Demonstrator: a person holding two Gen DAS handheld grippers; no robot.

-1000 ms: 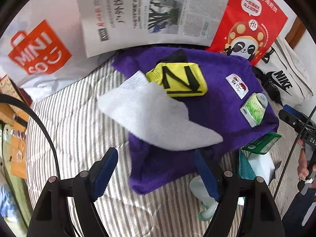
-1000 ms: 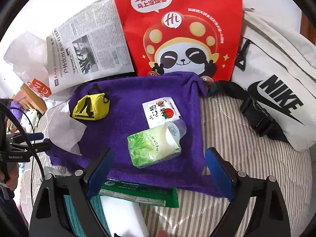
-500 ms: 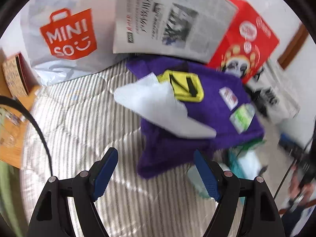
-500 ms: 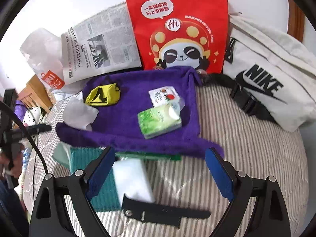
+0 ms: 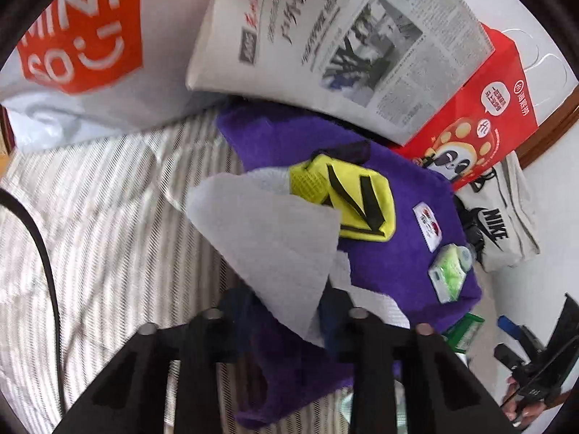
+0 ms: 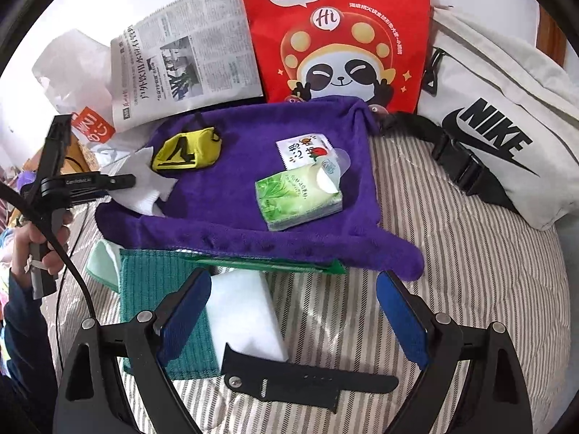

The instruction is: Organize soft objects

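Back edge was totally walled off: shopping bag, newspaper, red panda bag and white waist bag all stood in a row. The purple towel was crowded with a yellow pouch, tissue pack and sachet. Open striped bedding lay clear to the right of it; more sat left, in the left wrist view. Near side was cluttered by a white sponge, green cloth and black strap.

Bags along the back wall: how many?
4, left to right: Miniso bag, newspaper bag, red panda bag, white Nike bag. More may be hidden behind them.
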